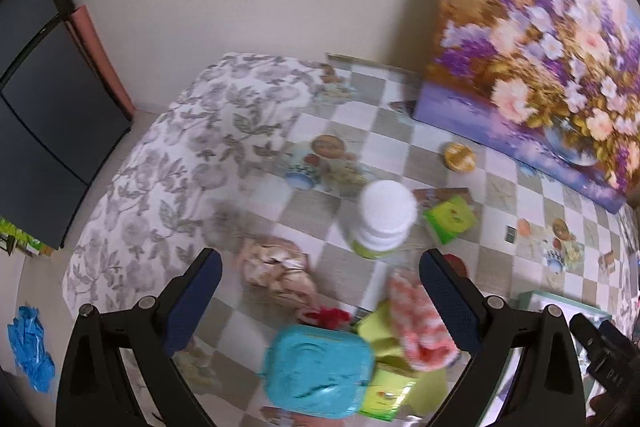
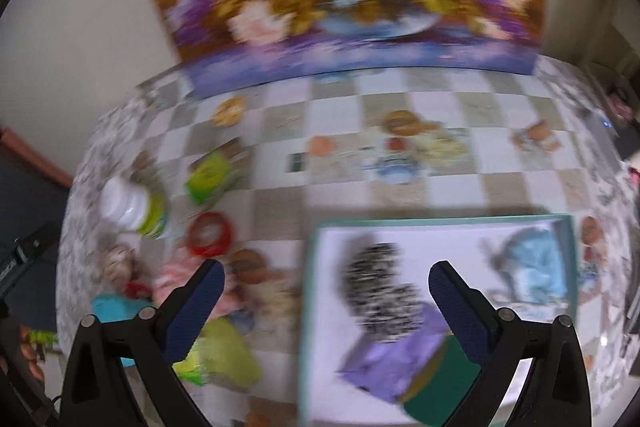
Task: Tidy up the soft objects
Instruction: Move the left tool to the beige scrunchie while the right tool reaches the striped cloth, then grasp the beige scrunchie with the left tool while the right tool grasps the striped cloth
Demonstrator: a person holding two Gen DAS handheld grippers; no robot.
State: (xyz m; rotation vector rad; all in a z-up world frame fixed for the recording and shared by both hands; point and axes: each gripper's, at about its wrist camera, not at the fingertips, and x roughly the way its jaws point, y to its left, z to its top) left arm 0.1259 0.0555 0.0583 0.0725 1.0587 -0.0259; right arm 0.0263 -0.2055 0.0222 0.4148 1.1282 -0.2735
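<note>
Two grippers hang above the checkered tablecloth (image 1: 360,115), both tilted down with jaws spread wide and nothing between them. Beneath the left gripper (image 1: 320,287) lie a crumpled beige cloth (image 1: 276,271), a pink-and-white knitted cloth (image 1: 420,323) and a turquoise textured pouch (image 1: 320,371), with a white-capped bottle (image 1: 384,219) just beyond. Under the right gripper (image 2: 326,299), a shallow teal-rimmed white tray (image 2: 316,307) holds a black-and-white speckled cloth (image 2: 380,291), a lilac folded cloth (image 2: 400,359) and what seems, through blur, a pale blue cloth (image 2: 536,259).
</note>
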